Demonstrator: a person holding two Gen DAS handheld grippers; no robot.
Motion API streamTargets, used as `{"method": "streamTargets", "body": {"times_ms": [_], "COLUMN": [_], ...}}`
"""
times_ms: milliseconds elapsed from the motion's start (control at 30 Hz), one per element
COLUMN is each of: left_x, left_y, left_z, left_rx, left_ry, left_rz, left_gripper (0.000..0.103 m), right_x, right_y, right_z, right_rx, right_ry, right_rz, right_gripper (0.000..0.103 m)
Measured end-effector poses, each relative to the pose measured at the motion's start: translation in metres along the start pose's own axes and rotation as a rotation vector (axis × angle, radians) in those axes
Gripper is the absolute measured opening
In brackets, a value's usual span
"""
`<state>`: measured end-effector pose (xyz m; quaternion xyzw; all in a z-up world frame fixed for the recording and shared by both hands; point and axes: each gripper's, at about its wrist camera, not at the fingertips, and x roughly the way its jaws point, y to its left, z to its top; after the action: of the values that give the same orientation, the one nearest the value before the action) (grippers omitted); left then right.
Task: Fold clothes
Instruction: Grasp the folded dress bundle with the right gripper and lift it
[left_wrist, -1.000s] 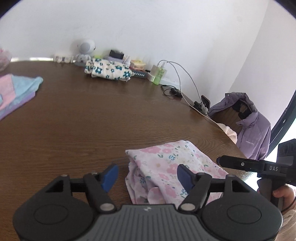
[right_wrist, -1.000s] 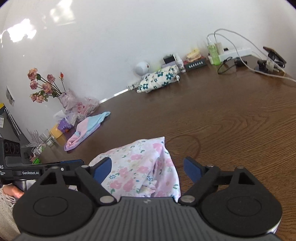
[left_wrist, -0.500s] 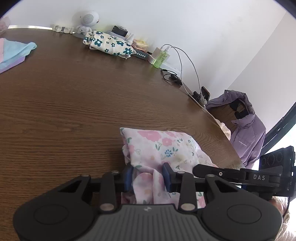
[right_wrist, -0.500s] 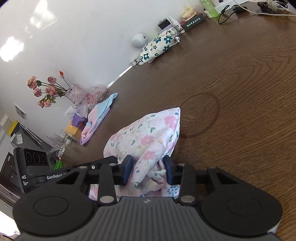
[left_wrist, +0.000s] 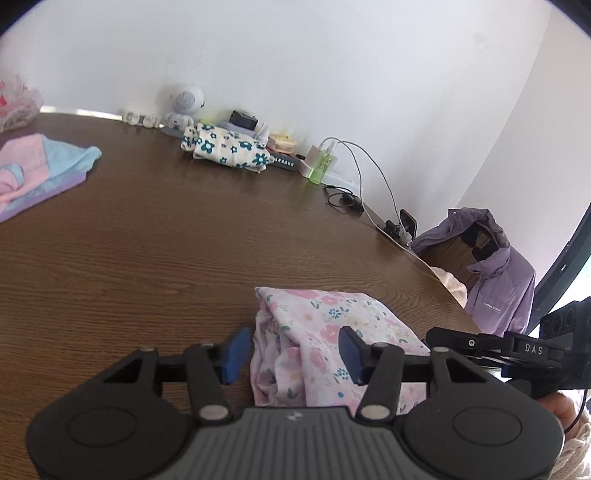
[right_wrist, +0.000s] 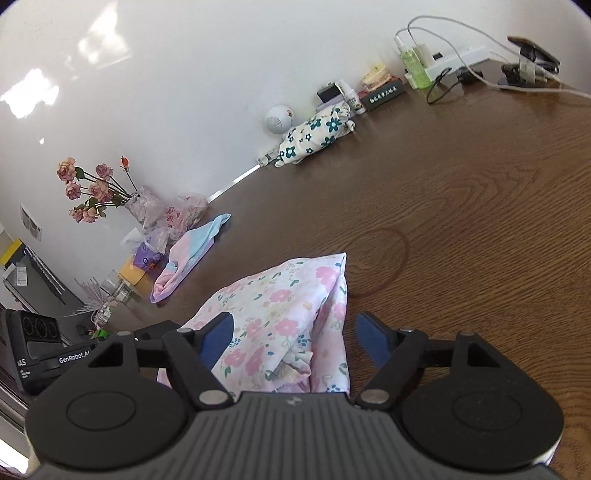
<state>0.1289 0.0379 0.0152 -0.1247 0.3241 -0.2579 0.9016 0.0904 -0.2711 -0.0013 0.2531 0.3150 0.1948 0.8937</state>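
Pink floral garment (left_wrist: 332, 332): lies in a compact, layered bundle on the brown wooden table (left_wrist: 147, 251), near the front edge, directly ahead of both tools. Top panel smooth; left flank shows loose stacked folds, and the near end seen from the right wrist view looks bunched rather than squared, though lens distortion makes this hard to confirm.

Left gripper (left_wrist: 291, 350): jaws apart, blue pads straddling the left half of the bundle, no cloth pinched. Right gripper (right_wrist: 295, 339): jaws likewise apart, one pad over the cloth, the other beside its right edge, nothing clamped.

Step in hand, as a judgement: fits either a release after a fold has been laid down, or an approach to pinch the near edge for a further fold. Not settled by these views.

If a further fold is intended: requires both pads closing on matching points of one edge, lifting evenly, and keeping the loose lower layers from trailing out.

Surroundings: blue-flowered white garment (left_wrist: 225, 149) bundled by the far wall; pink and blue cloth (left_wrist: 33, 173) lying well apart at far left; green bottle (left_wrist: 321, 166) and cables toward the right rear.
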Motion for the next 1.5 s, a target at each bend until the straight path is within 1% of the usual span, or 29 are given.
{"method": "streamTargets", "body": {"times_ms": [33, 67, 133, 200, 267, 300, 467, 500, 533, 567, 600, 633, 667, 700, 733, 767, 800, 867, 967, 1033, 1100, 1133, 1167, 1200, 1233, 1267, 1300, 1433, 1500], "left_x": [-0.001, -0.002, -0.004, -0.007, -0.001, 0.004, 0.021, 0.018, 0.014, 0.009, 0.004, 0.000, -0.005, -0.008, -0.009, -0.009, -0.006, 0.005, 0.025, 0.036, 0.043, 0.046, 0.050, 0.053, 0.055, 0.057, 0.059, 0.064, 0.066], "left_y": [-0.004, -0.008, -0.016, -0.024, -0.031, -0.033, -0.030, -0.029, -0.029, -0.028, -0.026, -0.025, -0.023, -0.021, -0.018, -0.014, -0.009, 0.003, 0.023, 0.032, 0.035, 0.035, 0.035, 0.034, 0.033, 0.033, 0.033, 0.030, 0.031], "left_z": [-0.002, -0.003, -0.006, -0.009, -0.015, -0.019, -0.031, -0.030, -0.029, -0.027, -0.024, -0.022, -0.020, -0.018, -0.015, -0.013, -0.010, -0.005, 0.000, 0.001, 0.002, 0.003, 0.002, 0.001, 0.000, 0.000, 0.000, -0.001, -0.002], "left_rx": [0.025, 0.050, 0.099, 0.149, 0.195, 0.205, 0.192, 0.185, 0.176, 0.165, 0.153, 0.142, 0.135, 0.124, 0.110, 0.090, 0.062, -0.007, -0.132, -0.193, -0.220, -0.228, -0.232, -0.235, -0.242, -0.251, -0.259, -0.280, -0.296], "left_ry": [-0.001, -0.001, -0.003, -0.004, 0.013, 0.029, 0.065, 0.063, 0.058, 0.046, 0.030, 0.013, -0.007, -0.023, -0.034, -0.037, -0.029, 0.008, 0.089, 0.125, 0.150, 0.161, 0.172, 0.177, 0.175, 0.175, 0.176, 0.181, 0.185], "left_rz": [-0.007, -0.015, -0.030, -0.045, -0.043, -0.037, -0.039, -0.046, -0.058, -0.069, -0.075, -0.075, -0.067, -0.055, -0.038, -0.022, -0.006, 0.005, -0.009, -0.049, -0.069, -0.076, -0.081, -0.086, -0.093, -0.099, -0.105, -0.121, -0.131], "left_gripper": [0.037, 0.033, 0.015, 0.007, 0.007, 0.007, 0.006, 0.009, 0.018, 0.025, 0.039, 0.049, 0.053, 0.062, 0.070, 0.074, 0.080, 0.080, 0.080, 0.078, 0.076, 0.058, 0.047, 0.041, 0.041, 0.040, 0.039, 0.039, 0.033], "right_x": [-0.004, -0.007, -0.014, -0.009, 0.001, 0.008, 0.021, 0.024, 0.023, 0.016, 0.009, 0.002, -0.001, 0.000, 0.001, 0.003, 0.004, 0.006, 0.019, 0.028, 0.032, 0.034, 0.036, 0.038, 0.041, 0.044, 0.046, 0.053, 0.056], "right_y": [0.005, 0.011, 0.024, 0.036, 0.047, 0.050, 0.049, 0.048, 0.048, 0.048, 0.046, 0.044, 0.041, 0.036, 0.031, 0.025, 0.020, 0.010, -0.002, -0.008, -0.008, -0.008, -0.007, -0.007, -0.007, -0.008, -0.008, -0.006, -0.007], "right_z": [0.000, 0.000, 0.000, -0.002, -0.006, -0.010, -0.021, -0.023, -0.024, -0.022, -0.019, -0.015, -0.011, -0.009, -0.006, -0.003, -0.001, 0.004, 0.008, 0.009, 0.009, 0.009, 0.009, 0.008, 0.007, 0.006, 0.004, 0.000, -0.001], "right_rx": [-0.031, -0.072, -0.153, -0.215, -0.264, -0.283, -0.279, -0.276, -0.270, -0.260, -0.246, -0.233, -0.217, -0.196, -0.174, -0.153, -0.132, -0.090, -0.026, 0.008, 0.013, 0.019, 0.030, 0.045, 0.066, 0.085, 0.100, 0.115, 0.130], "right_ry": [-0.019, -0.038, -0.075, -0.054, -0.008, 0.013, 0.054, 0.061, 0.058, 0.039, 0.016, -0.005, -0.012, -0.004, 0.004, 0.012, 0.020, 0.037, 0.093, 0.130, 0.141, 0.144, 0.141, 0.141, 0.144, 0.149, 0.153, 0.156, 0.165], "right_rz": [-0.008, -0.006, -0.002, 0.026, 0.053, 0.044, 0.005, -0.003, -0.002, 0.013, 0.027, 0.037, 0.037, 0.030, 0.022, 0.015, 0.007, -0.008, -0.001, 0.011, 0.035, 0.042, 0.041, 0.041, 0.046, 0.056, 0.073, 0.083, 0.094], "right_gripper": [0.074, 0.072, 0.059, 0.037, 0.028, 0.026, 0.023, 0.023, 0.023, 0.027, 0.037, 0.045, 0.060, 0.073, 0.078, 0.083, 0.083, 0.084, 0.084, 0.084, 0.084, 0.084, 0.083, 0.073, 0.067, 0.056, 0.051, 0.042, 0.032]}}
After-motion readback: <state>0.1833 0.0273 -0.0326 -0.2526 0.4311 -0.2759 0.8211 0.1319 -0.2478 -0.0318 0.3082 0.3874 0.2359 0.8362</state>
